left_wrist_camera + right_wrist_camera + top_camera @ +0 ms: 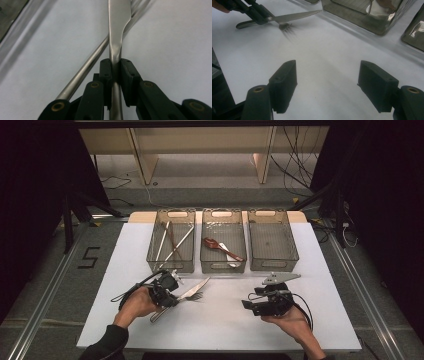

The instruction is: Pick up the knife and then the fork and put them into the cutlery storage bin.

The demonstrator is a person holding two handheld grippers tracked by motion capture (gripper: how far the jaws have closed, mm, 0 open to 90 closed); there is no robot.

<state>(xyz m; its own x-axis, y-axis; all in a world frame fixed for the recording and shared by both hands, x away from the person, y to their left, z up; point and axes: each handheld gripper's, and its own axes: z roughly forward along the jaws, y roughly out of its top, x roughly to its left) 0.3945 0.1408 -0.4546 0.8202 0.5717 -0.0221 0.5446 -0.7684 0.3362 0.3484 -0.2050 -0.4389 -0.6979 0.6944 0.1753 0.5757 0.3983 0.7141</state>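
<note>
Left tongs (115, 68) clamped on knife (117, 25) handle, seen close; fork (285, 26) beneath; right tongs (327, 86) wide, low over bench (225, 320)

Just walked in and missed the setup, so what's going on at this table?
A person is sorting cutlery with two handheld tongs. The left tongs are shut on a knife just above the white table, with a fork lying beside it. The right tongs are open, holding nothing. Three bins wait behind; the right bin looks empty.

Knife (196, 288) and fork (192, 296) lie before three bins (222, 247).
</note>
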